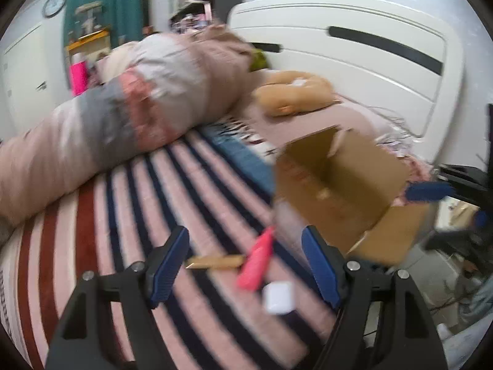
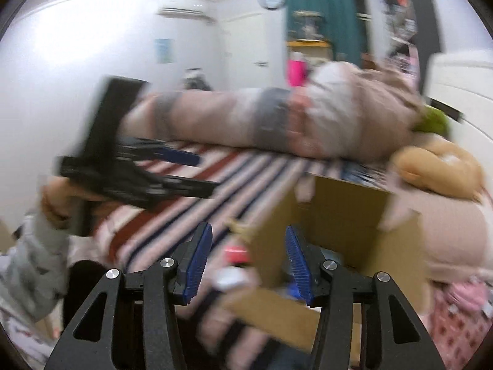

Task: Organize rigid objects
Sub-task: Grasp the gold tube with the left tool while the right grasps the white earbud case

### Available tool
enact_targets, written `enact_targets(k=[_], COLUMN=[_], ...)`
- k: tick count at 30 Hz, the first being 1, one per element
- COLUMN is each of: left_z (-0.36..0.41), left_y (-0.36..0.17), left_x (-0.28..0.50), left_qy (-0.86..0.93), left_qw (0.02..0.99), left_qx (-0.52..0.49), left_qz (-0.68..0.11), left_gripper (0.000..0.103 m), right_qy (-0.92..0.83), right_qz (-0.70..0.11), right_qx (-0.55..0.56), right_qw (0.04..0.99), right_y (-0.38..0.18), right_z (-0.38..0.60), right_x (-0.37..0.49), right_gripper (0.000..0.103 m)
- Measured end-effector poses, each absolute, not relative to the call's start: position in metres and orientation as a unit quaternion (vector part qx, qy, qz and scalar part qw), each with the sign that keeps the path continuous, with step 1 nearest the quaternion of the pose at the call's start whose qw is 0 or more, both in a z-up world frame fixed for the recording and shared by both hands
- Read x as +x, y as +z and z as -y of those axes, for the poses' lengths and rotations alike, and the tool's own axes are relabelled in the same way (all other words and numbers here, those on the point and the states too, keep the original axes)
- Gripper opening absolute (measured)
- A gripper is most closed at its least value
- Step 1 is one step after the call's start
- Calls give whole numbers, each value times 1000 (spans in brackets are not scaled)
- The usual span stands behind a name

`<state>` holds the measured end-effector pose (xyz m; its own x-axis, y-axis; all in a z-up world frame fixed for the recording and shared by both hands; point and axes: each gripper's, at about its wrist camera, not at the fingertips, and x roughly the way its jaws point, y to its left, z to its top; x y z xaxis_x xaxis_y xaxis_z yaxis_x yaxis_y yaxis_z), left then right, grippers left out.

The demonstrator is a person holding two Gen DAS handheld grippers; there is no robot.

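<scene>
An open cardboard box (image 1: 342, 182) stands on the striped bedspread (image 1: 172, 191); it also shows in the right wrist view (image 2: 336, 215). My left gripper (image 1: 246, 262) is open and empty above a pink tube (image 1: 257, 260), a thin gold stick (image 1: 215, 261) and a small white case (image 1: 278, 297) lying left of the box. My right gripper (image 2: 248, 260) is open and empty at the box's near left corner. Blurred pink and white objects (image 2: 234, 265) lie between its fingers. The left gripper shows in the right wrist view (image 2: 160, 172), open, over the bedspread.
A rolled pink, grey and white duvet (image 1: 123, 117) lies along the far side of the bed. A tan plush toy (image 1: 295, 92) sits by the white headboard (image 1: 369, 61). Pink patterned cloth (image 2: 459, 308) lies at the right.
</scene>
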<state>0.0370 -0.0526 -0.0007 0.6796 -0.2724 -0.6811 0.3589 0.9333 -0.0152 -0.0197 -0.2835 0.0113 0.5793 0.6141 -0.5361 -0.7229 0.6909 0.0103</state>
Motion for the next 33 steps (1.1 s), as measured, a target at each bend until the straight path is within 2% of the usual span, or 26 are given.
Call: enact_targets(k=[7, 13, 17, 23, 25, 33], left_z=[6, 3, 13, 33, 41, 46], left_y=[-73, -127, -150, -167, -171, -169], left_x=[54, 95, 122, 147, 149, 151], left_qy=[-150, -156, -185, -197, -204, -216], left_qw=[899, 878, 866, 855, 853, 865], left_qx=[28, 26, 20, 5, 1, 20], left_qz=[-411, -451, -464, -480, -480, -452], left_gripper=[73, 73, 73, 73, 82, 82], right_qy=[443, 347, 278, 250, 249, 256], right_qz=[-322, -415, -448, -449, -442, -435], right_qx=[-123, -128, -131, -116, -112, -108], right_qw=[828, 831, 840, 850, 854, 857], right_y=[-42, -116, -157, -177, -175, -179], right_z=[198, 181, 184, 183, 183, 179], right_x=[-34, -5, 16, 37, 45, 58], right_gripper=[46, 46, 46, 47, 47, 49])
